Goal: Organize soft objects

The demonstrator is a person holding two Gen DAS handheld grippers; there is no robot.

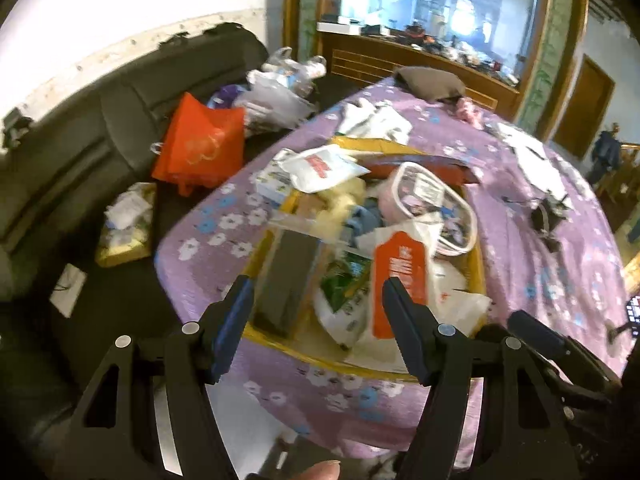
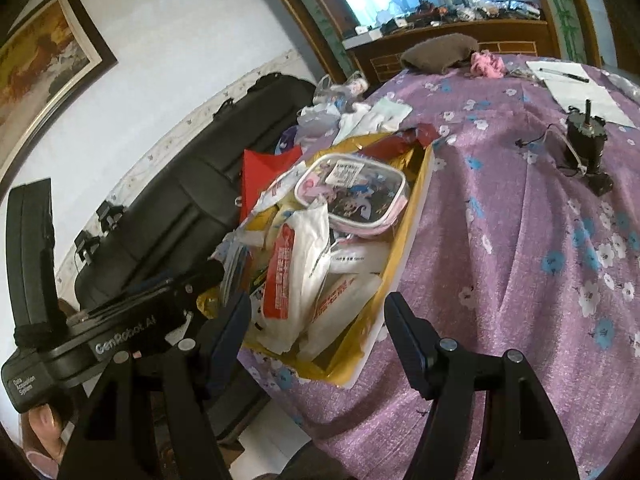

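A yellow box full of soft packets stands on the table with a purple flowered cloth. In it lie white and orange plastic packets, a clear pink-rimmed pouch and a dark flat box. My left gripper is open and empty just above the box's near edge. My right gripper is open and empty over the box's near corner. The left gripper's body shows at the lower left of the right wrist view.
A grey-brown cushion and a pink soft thing lie at the table's far end. White cloths, paper with a pen and a small black motor are on the cloth. A black sofa holds an orange bag.
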